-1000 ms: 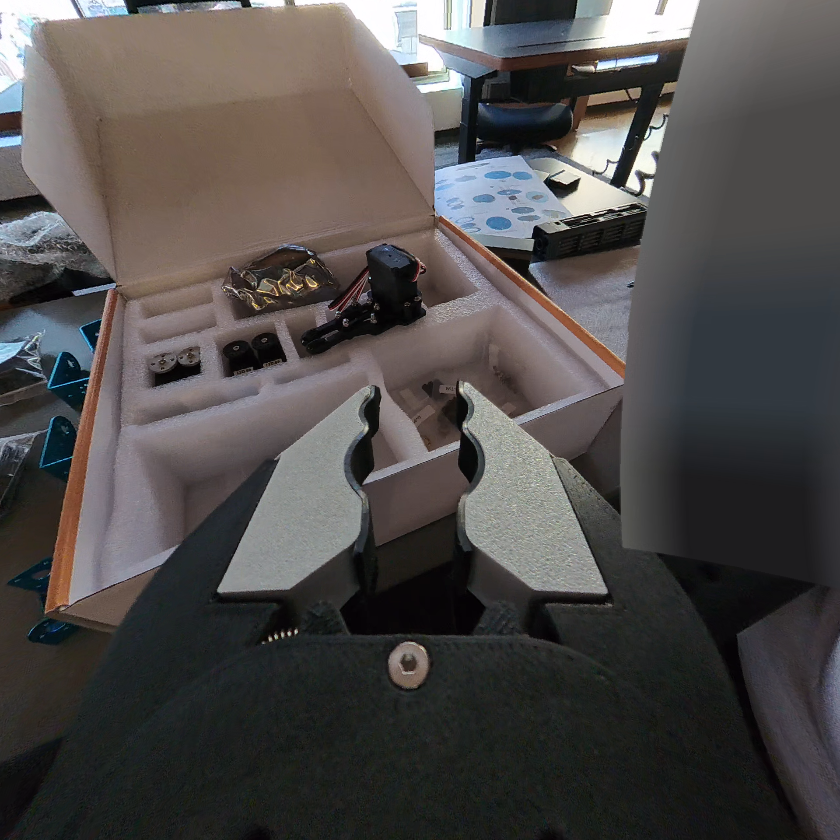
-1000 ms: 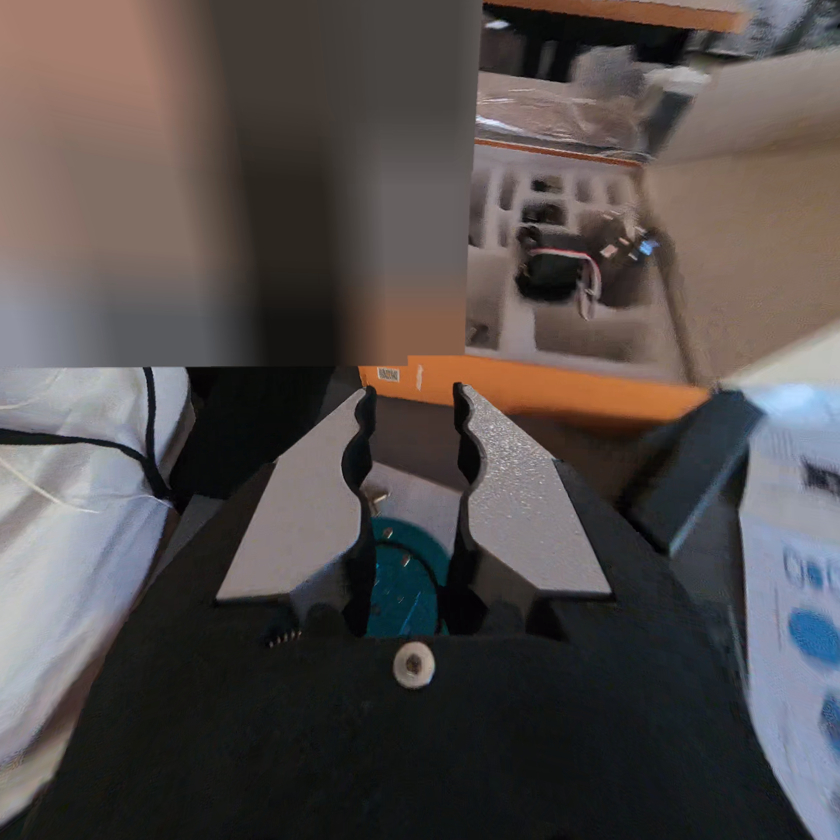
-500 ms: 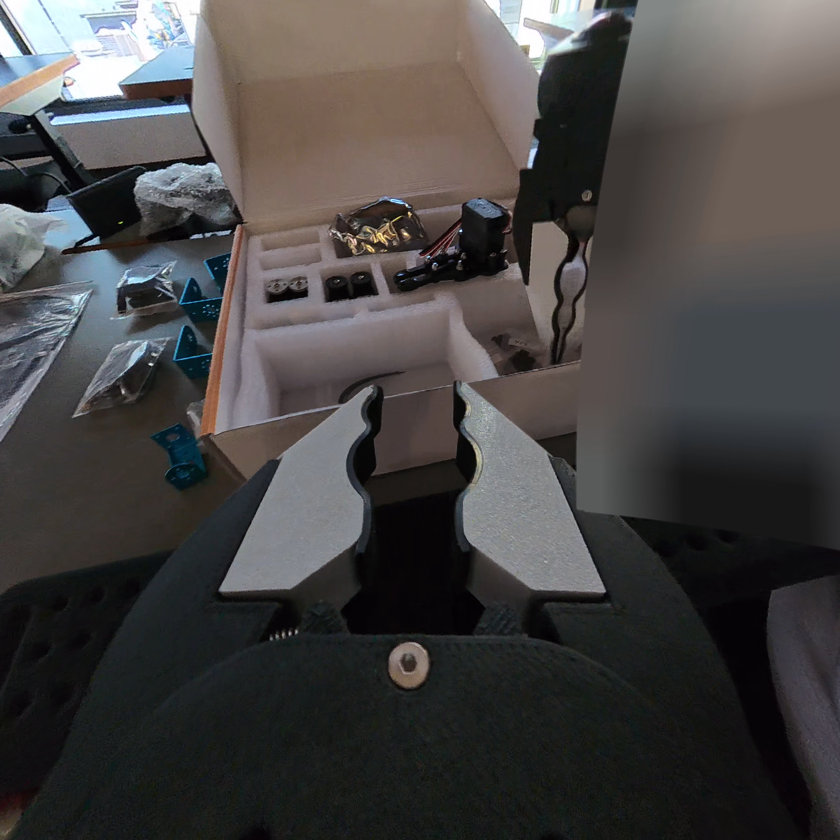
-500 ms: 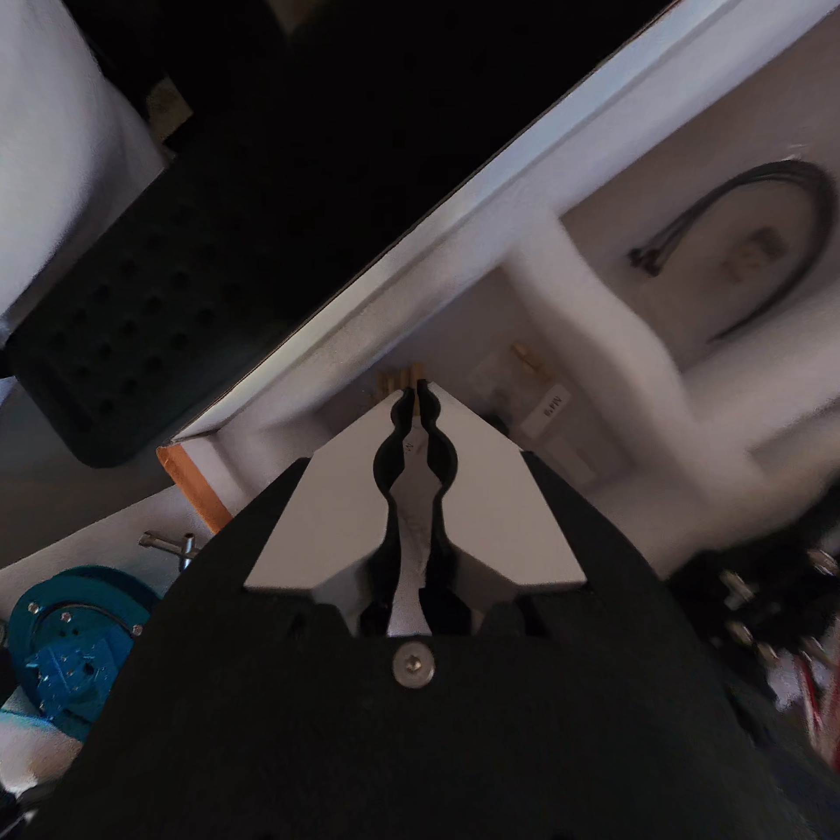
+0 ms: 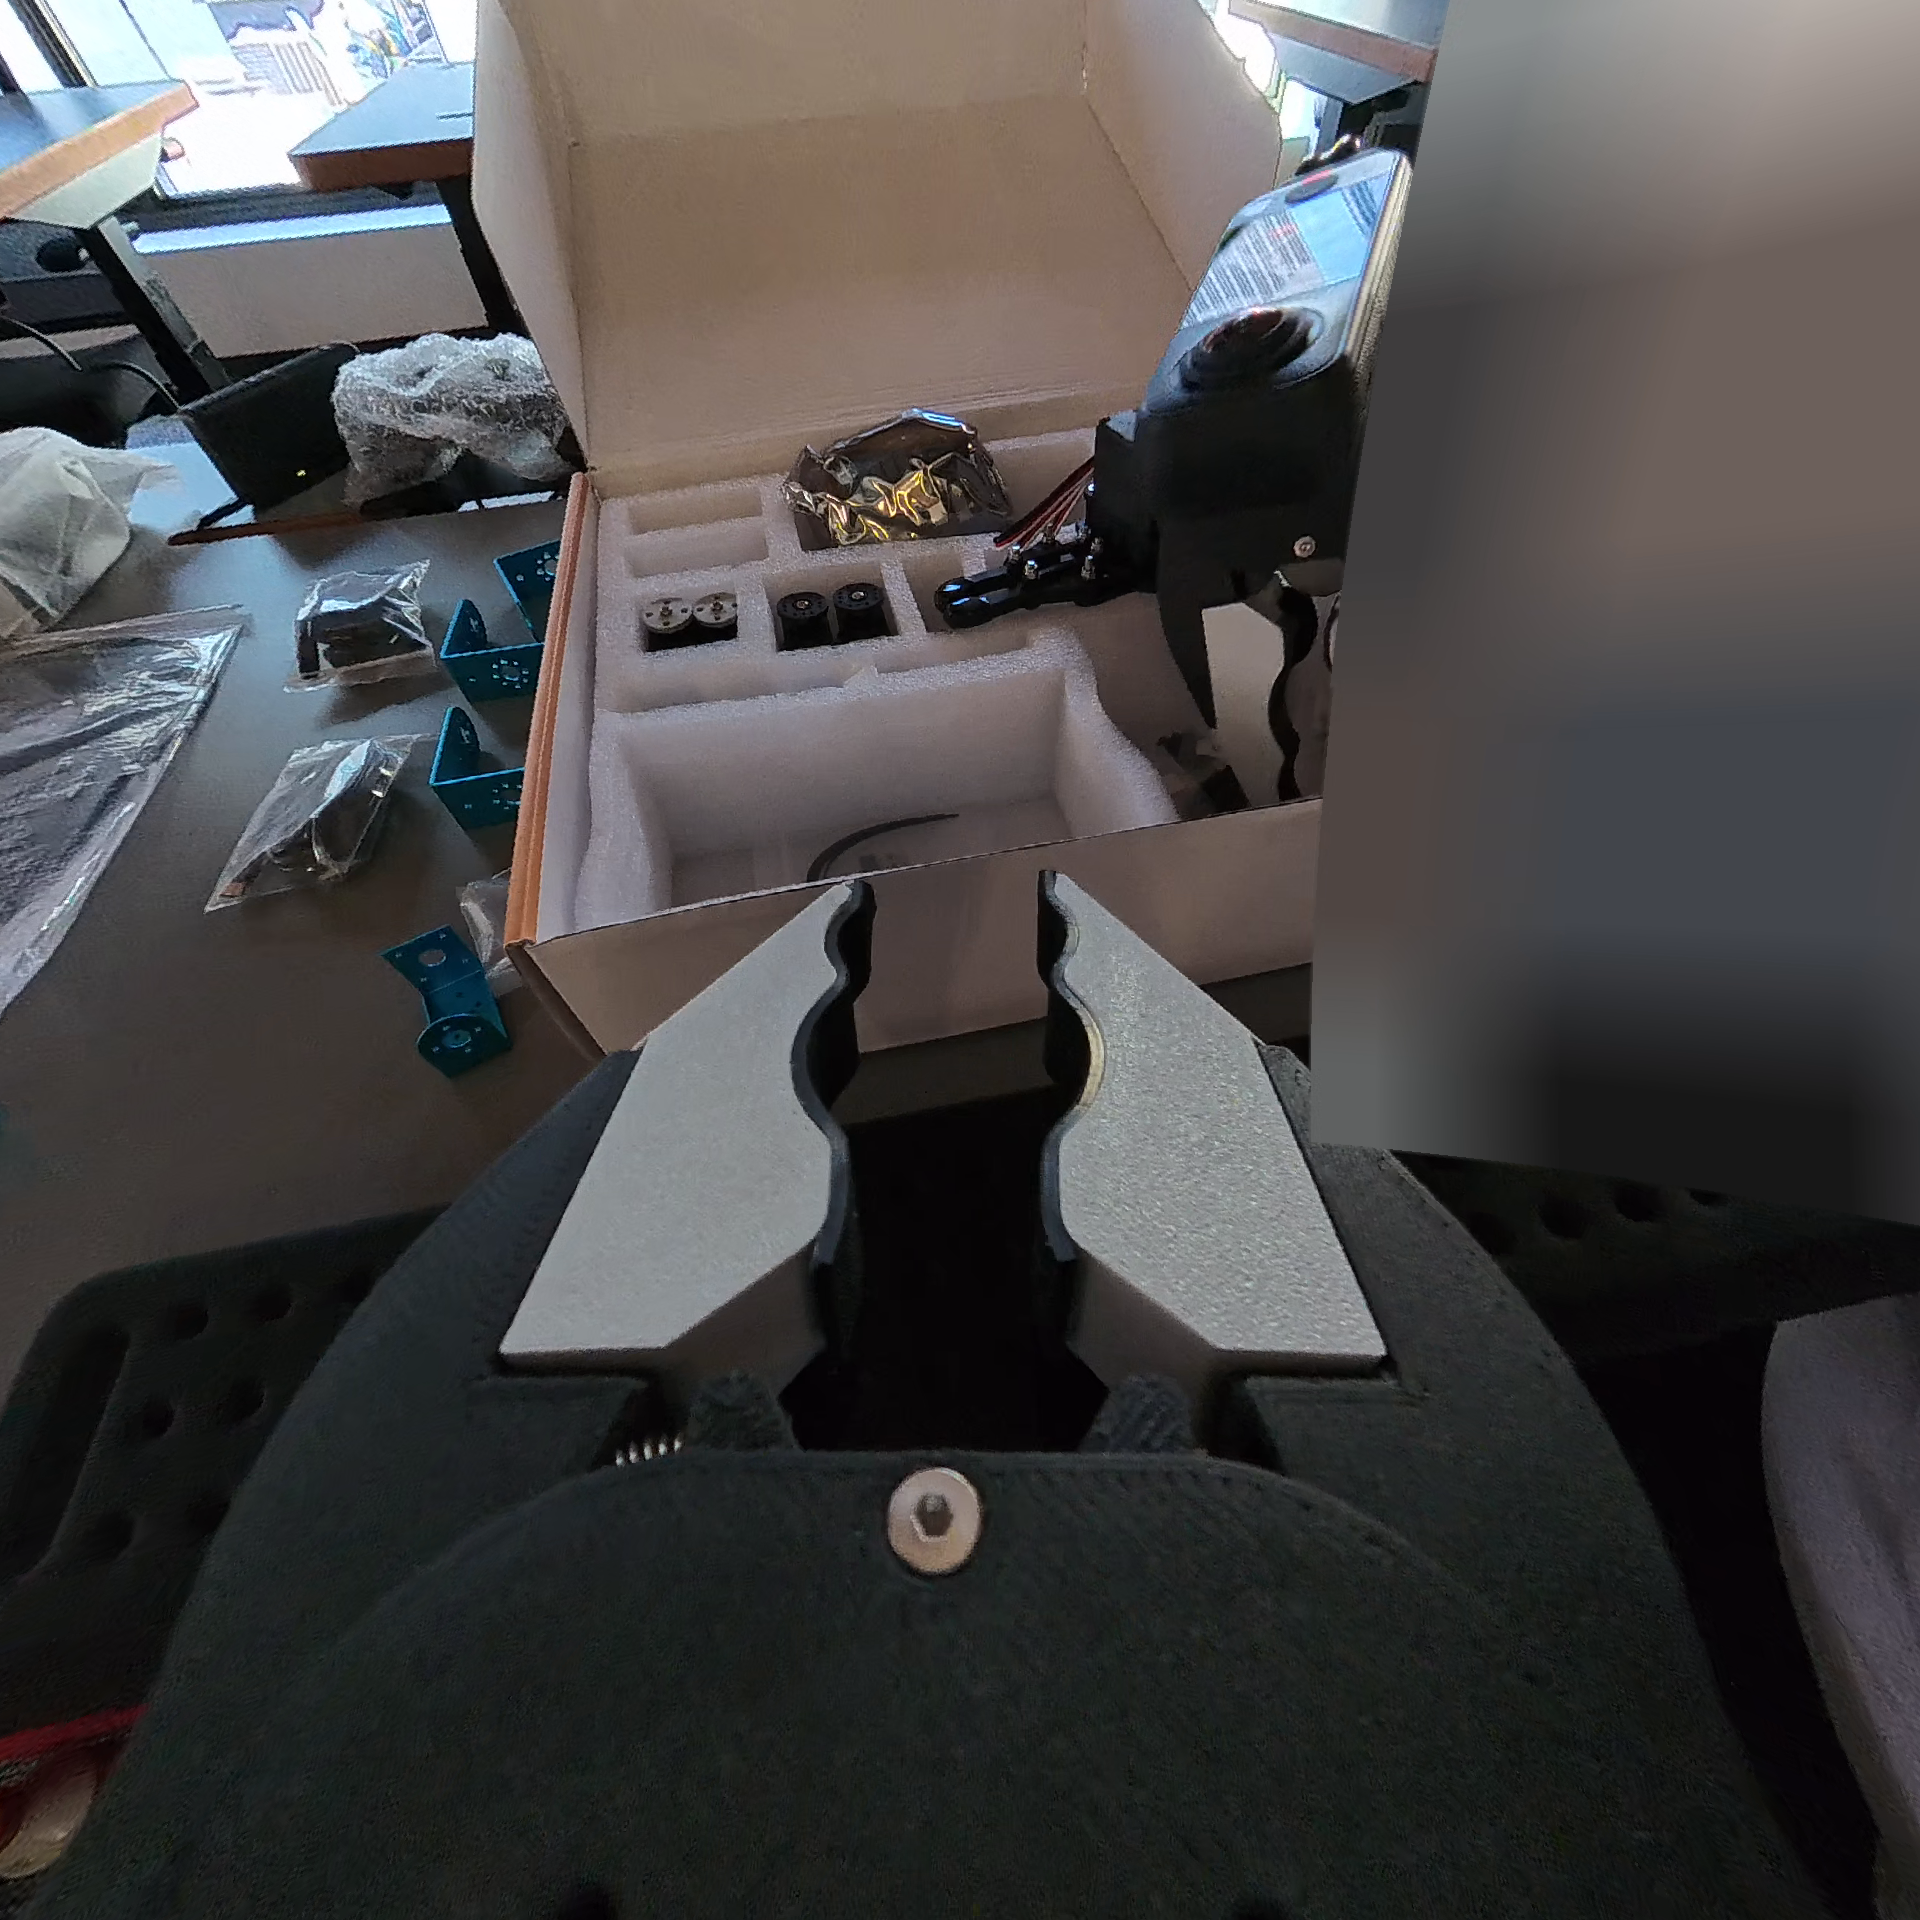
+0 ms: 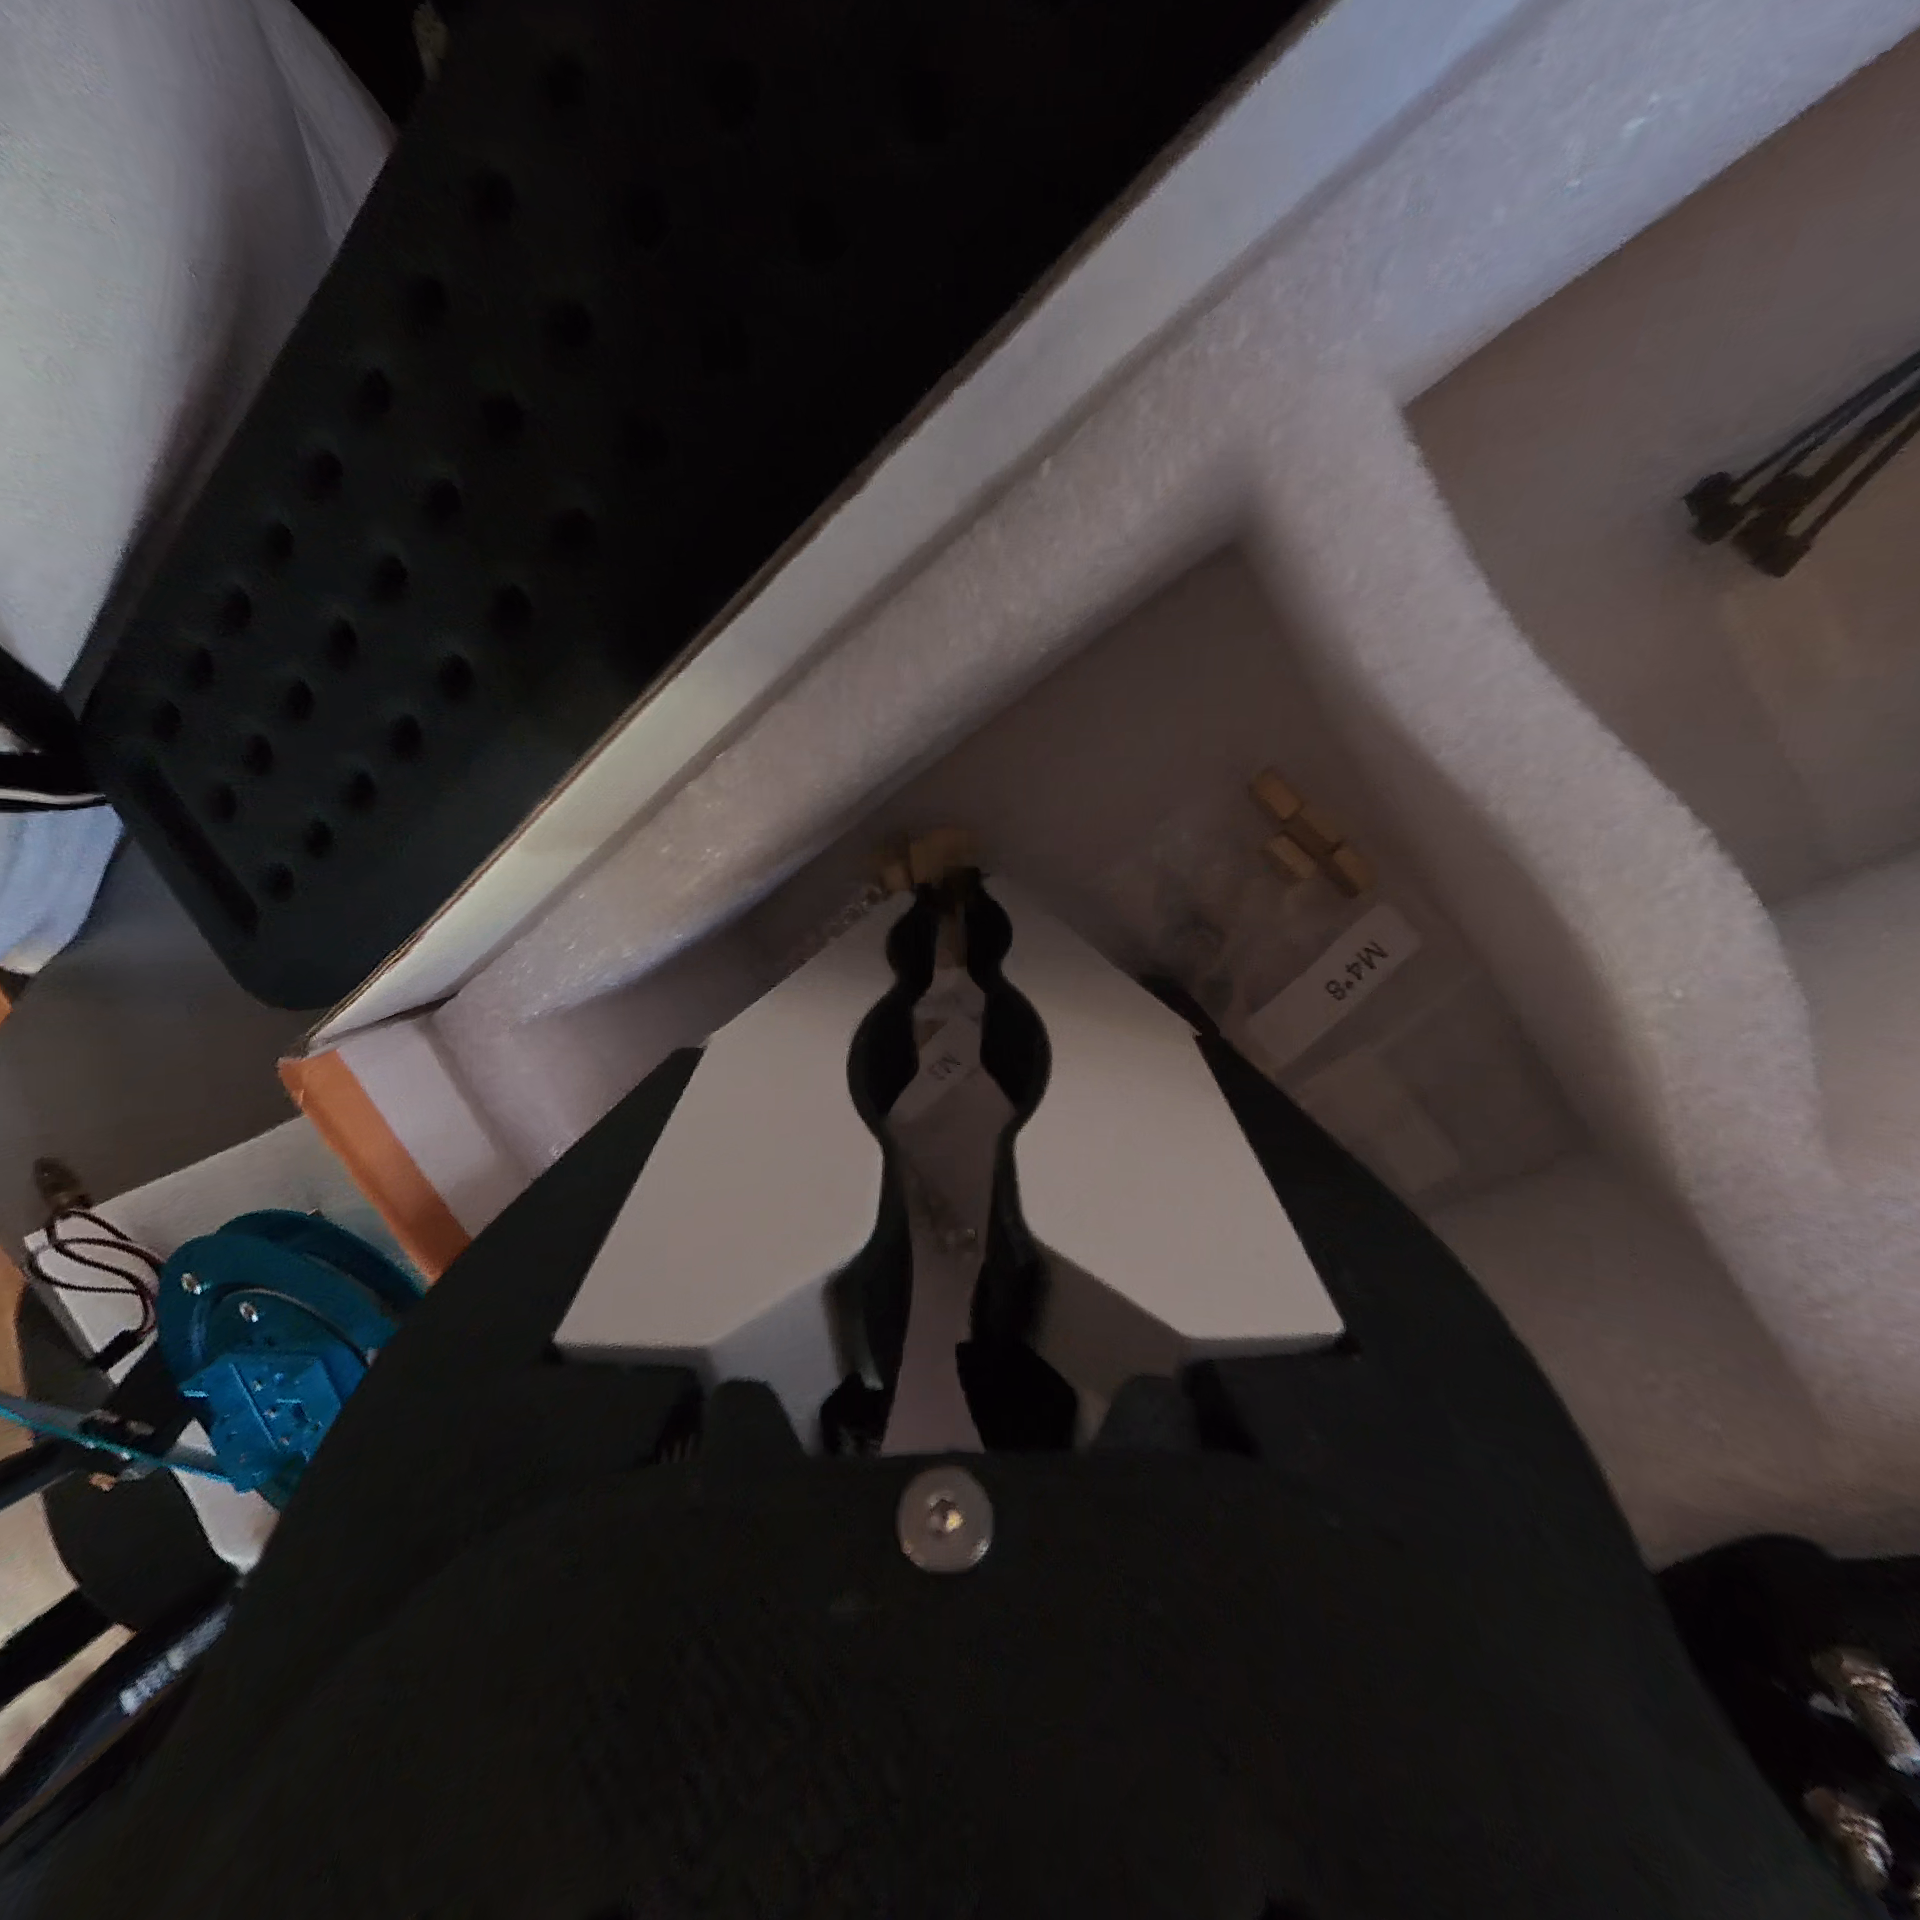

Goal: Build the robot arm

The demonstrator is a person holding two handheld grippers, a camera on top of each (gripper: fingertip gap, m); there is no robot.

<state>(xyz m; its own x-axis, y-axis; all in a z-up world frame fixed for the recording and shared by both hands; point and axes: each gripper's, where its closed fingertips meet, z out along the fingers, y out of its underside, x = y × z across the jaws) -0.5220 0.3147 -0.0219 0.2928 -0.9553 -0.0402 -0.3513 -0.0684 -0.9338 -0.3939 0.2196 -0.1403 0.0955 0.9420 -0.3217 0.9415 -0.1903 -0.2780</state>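
Observation:
An open cardboard box (image 5: pixel 935 966) with a white foam insert (image 5: pixel 831 707) stands on the table. My left gripper (image 5: pixel 951 904) is open and empty, just short of the box's front wall. My right gripper (image 6: pixel 943 896) is down in the front right compartment of the foam (image 6: pixel 1455 623) and is shut on a small clear bag (image 6: pixel 940 1049) with brass standoffs (image 6: pixel 930 857) at its tip. It also shows in the left wrist view (image 5: pixel 1247 758), reaching into that compartment. A second labelled bag (image 6: pixel 1320 935) of brass parts lies beside it.
The box also holds a black servo claw (image 5: pixel 1039 582), a silver foil bag (image 5: pixel 899 483), metal cylinders (image 5: pixel 691 618) and a black cable (image 6: pixel 1787 488). Blue brackets (image 5: pixel 483 655) and plastic bags (image 5: pixel 322 800) lie left of the box. A blue round base (image 6: pixel 270 1340) and a black perforated mat (image 6: pixel 416 520) sit nearby. The left gripper's tips are roughly 20 centimeters from the right gripper's. Measured from the fingertips, the blue round base (image 6: pixel 270 1340) is 25 centimeters or so from the right gripper and 40 centimeters from the left.
My right gripper went from outside the box into the front right compartment and shut on the small bag. My left gripper drew back from the box and stayed open.

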